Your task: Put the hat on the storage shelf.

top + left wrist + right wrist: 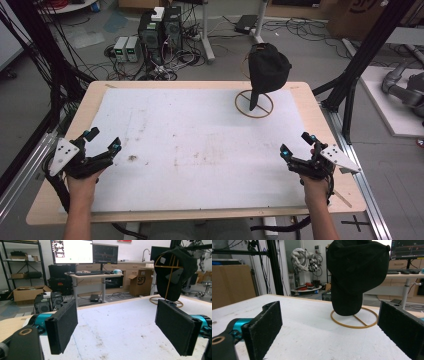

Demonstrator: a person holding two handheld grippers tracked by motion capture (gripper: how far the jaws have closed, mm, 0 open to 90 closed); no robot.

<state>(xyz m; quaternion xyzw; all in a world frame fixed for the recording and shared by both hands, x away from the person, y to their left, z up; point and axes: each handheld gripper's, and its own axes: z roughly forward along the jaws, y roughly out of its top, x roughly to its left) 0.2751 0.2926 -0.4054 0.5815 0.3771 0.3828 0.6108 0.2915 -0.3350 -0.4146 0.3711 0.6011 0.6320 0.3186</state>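
I hold my left gripper low over the near left corner of the worktop, its jaws spread wide with nothing between them, and my right gripper mirrors it at the near right corner, jaws just as wide and just as empty. I judge this a ready stance: both grippers sit well apart from each other and from the one object here, angled inward so each looks toward it. That object is a black cap hung on a thin wire stand at the far right of the worktop, nearer my right gripper than my left. The stand's round gold base ring lies flat on the surface and its upright carries the cap clear of it, peak hanging down toward the ring; I take it the cap is kept up there so it holds its shape and can be gripped from either side. The worktop is a pale wooden board under a white sheet, scuffed and speckled with dark marks. Beyond it lie a grey floor strewn with cables, computer towers, black frame posts, and, in the left gripper view, a desk with monitors and cardboard boxes.
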